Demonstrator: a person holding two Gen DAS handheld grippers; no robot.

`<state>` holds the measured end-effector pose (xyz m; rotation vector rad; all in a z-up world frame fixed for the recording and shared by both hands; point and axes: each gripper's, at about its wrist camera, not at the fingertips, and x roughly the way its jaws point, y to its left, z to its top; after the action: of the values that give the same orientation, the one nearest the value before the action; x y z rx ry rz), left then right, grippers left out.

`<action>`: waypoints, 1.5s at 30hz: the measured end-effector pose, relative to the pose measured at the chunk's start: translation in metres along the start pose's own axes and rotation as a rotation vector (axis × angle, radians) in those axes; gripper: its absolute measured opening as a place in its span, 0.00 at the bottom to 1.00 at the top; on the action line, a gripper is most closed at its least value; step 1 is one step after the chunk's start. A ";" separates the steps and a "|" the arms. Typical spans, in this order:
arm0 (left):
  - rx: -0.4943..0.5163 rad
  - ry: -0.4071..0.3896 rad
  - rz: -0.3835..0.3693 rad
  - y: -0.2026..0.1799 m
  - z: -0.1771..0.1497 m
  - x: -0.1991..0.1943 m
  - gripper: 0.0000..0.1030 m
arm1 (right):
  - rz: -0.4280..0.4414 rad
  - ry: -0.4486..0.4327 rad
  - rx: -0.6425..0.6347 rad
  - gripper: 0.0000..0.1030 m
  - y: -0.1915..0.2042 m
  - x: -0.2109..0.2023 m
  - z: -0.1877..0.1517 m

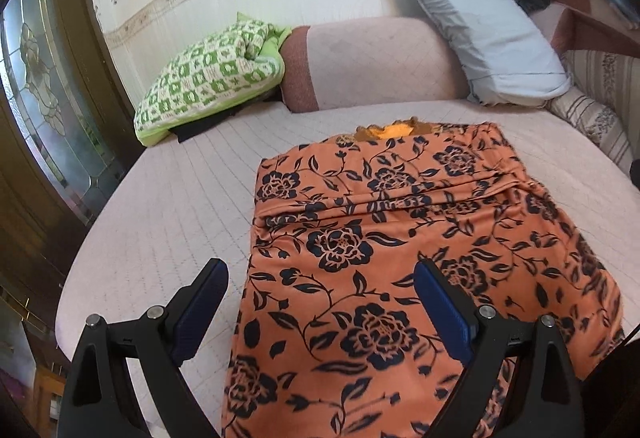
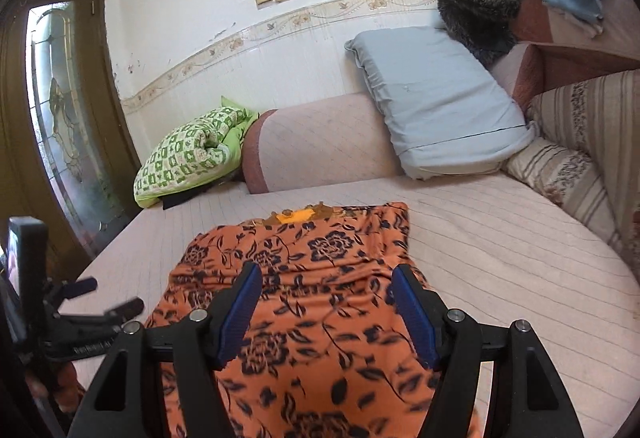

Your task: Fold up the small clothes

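An orange garment (image 1: 400, 238) with a dark flower print is spread flat on the pale quilted bed (image 1: 168, 198), its neckline turned toward the far end, where a yellow inner patch shows. A crosswise crease runs over it in the left wrist view, about a third of the way down from the neckline.

The left gripper (image 1: 320, 314) is held above the near part of the garment with its jaws spread wide. Nothing is pinched between them. The left finger is seen over bare bed just beside the garment's left edge, while the right finger is seen over the printed cloth, so that the left edge lies in the gap between the jaws. Whether the tips touch the cloth cannot be told.

The right gripper (image 2: 326, 310) is also held over the garment, jaws spread and empty. Both blue pads (image 2: 240, 318) are seen against the print, with the middle of the cloth lying between and beyond them. The near cloth is blurred in this view. The left gripper is seen at the left edge of the right wrist view, beside the garment.

Beyond the garment, a green checked quilt (image 1: 208, 78), a pink bolster (image 1: 360, 62) and a grey pillow (image 1: 480, 38) are ranged against the wall.
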<state>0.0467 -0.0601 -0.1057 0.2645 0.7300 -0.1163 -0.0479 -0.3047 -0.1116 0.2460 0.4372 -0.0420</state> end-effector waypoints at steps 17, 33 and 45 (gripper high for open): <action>0.046 -0.101 0.024 0.019 -0.023 -0.080 0.91 | 0.043 -0.055 -0.037 0.68 0.025 -0.072 0.007; 0.020 -0.050 0.064 0.049 -0.057 -0.078 0.91 | 0.028 -0.021 -0.129 0.68 0.044 -0.092 -0.015; -0.007 -0.042 0.120 0.073 -0.069 -0.085 0.91 | 0.063 -0.016 -0.176 0.68 0.063 -0.099 -0.023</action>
<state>-0.0469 0.0303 -0.0835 0.2974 0.6715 -0.0054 -0.1414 -0.2387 -0.0757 0.0859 0.4140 0.0564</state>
